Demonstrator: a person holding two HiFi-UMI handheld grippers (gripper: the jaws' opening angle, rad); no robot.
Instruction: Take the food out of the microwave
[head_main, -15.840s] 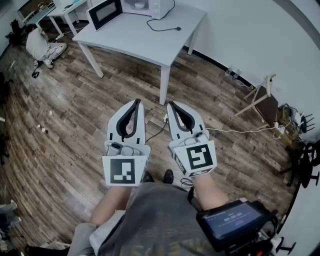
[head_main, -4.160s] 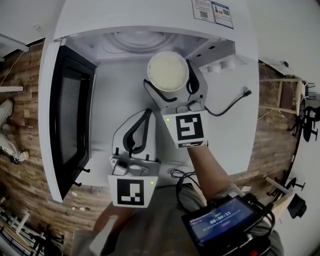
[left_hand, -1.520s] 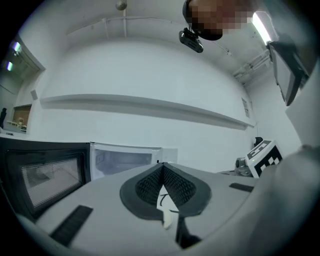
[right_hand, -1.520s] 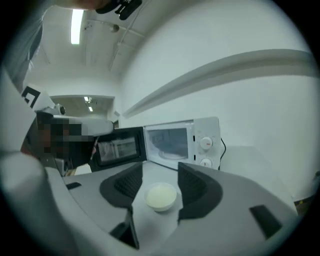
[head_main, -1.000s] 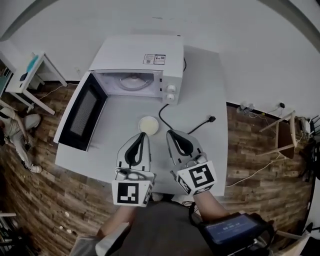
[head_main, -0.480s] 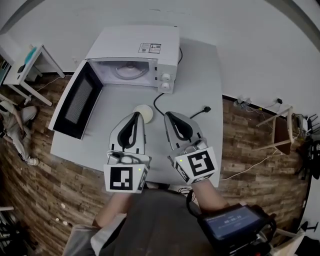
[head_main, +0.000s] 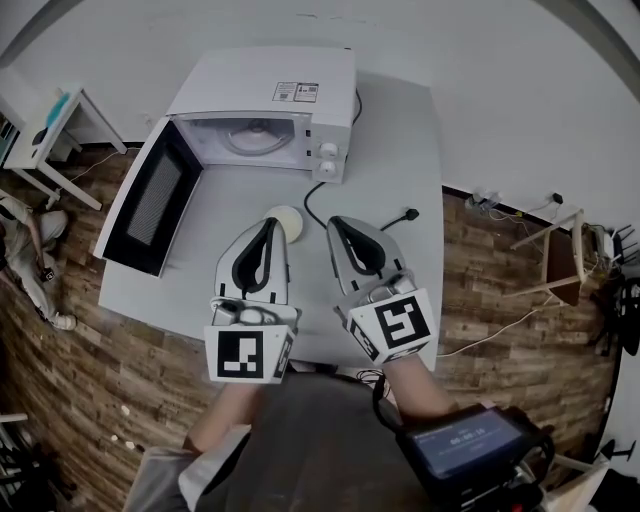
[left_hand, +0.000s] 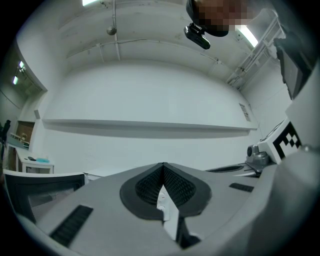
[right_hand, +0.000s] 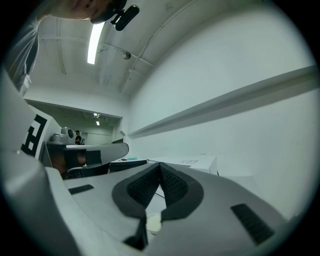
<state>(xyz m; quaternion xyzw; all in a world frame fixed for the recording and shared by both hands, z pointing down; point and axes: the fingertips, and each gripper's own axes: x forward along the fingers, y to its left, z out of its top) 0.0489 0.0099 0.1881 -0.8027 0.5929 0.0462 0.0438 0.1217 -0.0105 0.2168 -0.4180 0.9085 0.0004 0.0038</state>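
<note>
A white microwave (head_main: 265, 80) stands at the back of the white table (head_main: 400, 150), its door (head_main: 150, 200) swung wide to the left and its cavity bare apart from the glass plate. A round bowl of pale food (head_main: 287, 218) sits on the table in front of it, partly behind my left gripper (head_main: 268, 222). That gripper hangs above the table, shut with nothing in it. Beside it, just right of the bowl, my right gripper (head_main: 335, 222) is also shut and holds nothing. In the right gripper view the bowl (right_hand: 153, 223) shows low between the jaws' bases, beyond my right gripper (right_hand: 160, 165).
The microwave's black cable and plug (head_main: 398, 217) lie on the table right of the bowl. A small white side table (head_main: 40, 130) and a seated person (head_main: 20, 250) are at the left. A wooden frame (head_main: 555, 255) leans at the right wall on the plank floor.
The right gripper, which carried the bowl out of the microwave seconds ago, has let it go on the table. Over the last second both shut grippers rose slightly.
</note>
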